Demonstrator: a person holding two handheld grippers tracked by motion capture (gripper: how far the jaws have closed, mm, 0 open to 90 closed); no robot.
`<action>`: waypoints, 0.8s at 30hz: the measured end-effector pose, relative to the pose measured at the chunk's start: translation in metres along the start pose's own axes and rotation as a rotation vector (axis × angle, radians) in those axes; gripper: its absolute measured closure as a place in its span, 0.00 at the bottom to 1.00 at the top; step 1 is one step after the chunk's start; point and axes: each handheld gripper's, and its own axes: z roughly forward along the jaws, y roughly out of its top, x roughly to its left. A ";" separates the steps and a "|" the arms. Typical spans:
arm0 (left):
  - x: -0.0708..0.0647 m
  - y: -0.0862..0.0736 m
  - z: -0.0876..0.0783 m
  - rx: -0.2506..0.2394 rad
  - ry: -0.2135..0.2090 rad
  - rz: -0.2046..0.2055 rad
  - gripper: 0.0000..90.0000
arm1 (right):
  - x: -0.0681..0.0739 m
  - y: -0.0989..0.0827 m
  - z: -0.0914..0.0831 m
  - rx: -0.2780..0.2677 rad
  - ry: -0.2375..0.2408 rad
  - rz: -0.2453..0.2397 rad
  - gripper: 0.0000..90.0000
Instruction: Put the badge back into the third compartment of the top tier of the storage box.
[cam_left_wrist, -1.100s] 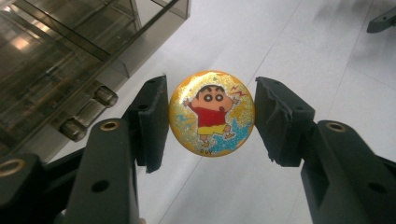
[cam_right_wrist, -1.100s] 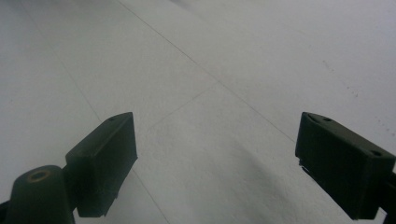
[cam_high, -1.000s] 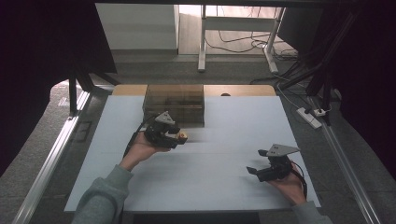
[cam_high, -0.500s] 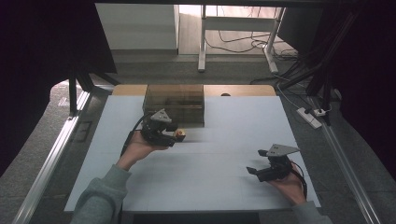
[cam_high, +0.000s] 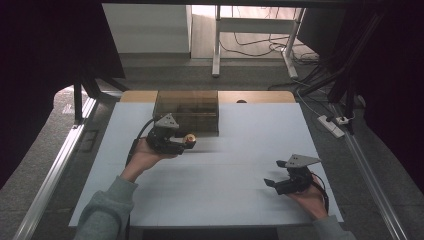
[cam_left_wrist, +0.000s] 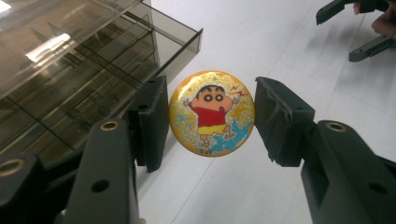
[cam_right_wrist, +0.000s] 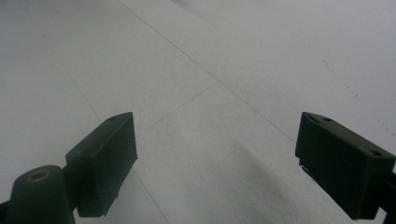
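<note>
Pickup looks done: left gripper (cam_left_wrist: 211, 116) is clamped on the round cartoon badge (cam_left_wrist: 212, 113), held up right by the smoky divided box (cam_high: 187, 109) at the tabletop's far edge, drop-in still left, right gripper (cam_high: 275, 175) idling wide open near the front-right corner.

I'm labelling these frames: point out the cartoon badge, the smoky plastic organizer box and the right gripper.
cartoon badge (cam_left_wrist: 212, 113), left gripper view, its printed face.
organizer box (cam_high: 187, 102), high view, its top.
right gripper (cam_high: 272, 173), high view, between its open jaw tips.
</note>
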 end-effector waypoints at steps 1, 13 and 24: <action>0.000 0.000 -0.001 -0.003 0.001 0.001 0.52 | 0.000 0.000 0.000 0.001 -0.002 -0.001 0.14; 0.002 0.002 -0.015 -0.046 0.024 -0.005 0.52 | 0.000 0.000 0.000 0.002 -0.002 -0.001 0.14; 0.007 0.001 -0.026 -0.077 0.045 -0.018 0.52 | 0.000 0.000 0.000 0.007 -0.003 -0.003 0.14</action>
